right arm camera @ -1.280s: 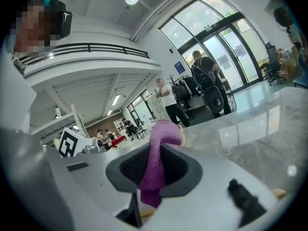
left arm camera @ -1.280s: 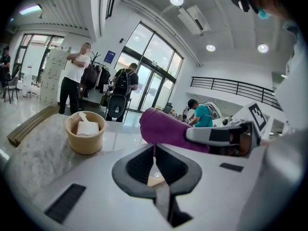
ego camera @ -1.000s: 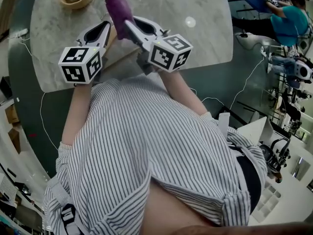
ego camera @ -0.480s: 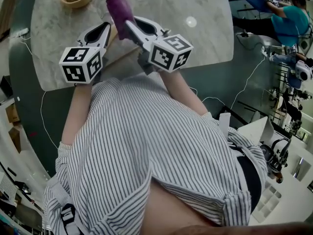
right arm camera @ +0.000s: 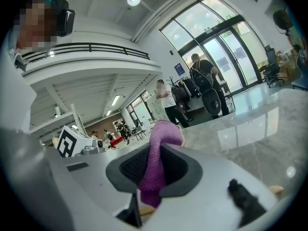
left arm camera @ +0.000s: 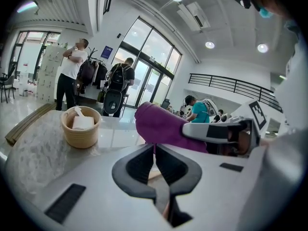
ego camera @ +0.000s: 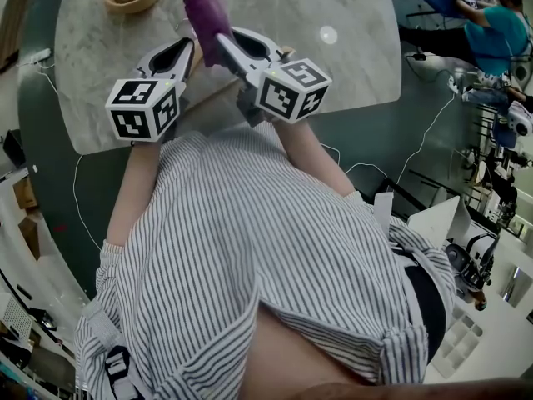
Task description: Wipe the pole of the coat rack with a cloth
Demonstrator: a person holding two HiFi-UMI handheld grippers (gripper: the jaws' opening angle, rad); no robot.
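Right gripper view: right tool (right arm camera: 155, 163) clamps the purple cloth (right arm camera: 164, 133); left tool (left arm camera: 155, 151) closed, empty.

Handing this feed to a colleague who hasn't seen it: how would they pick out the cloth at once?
Look at the grey marble table ahead of the person. Above its near edge, the right tool is shut on a cloth that sticks out past its tips. It is the only purple thing there, unlike the tan bowl farther left.
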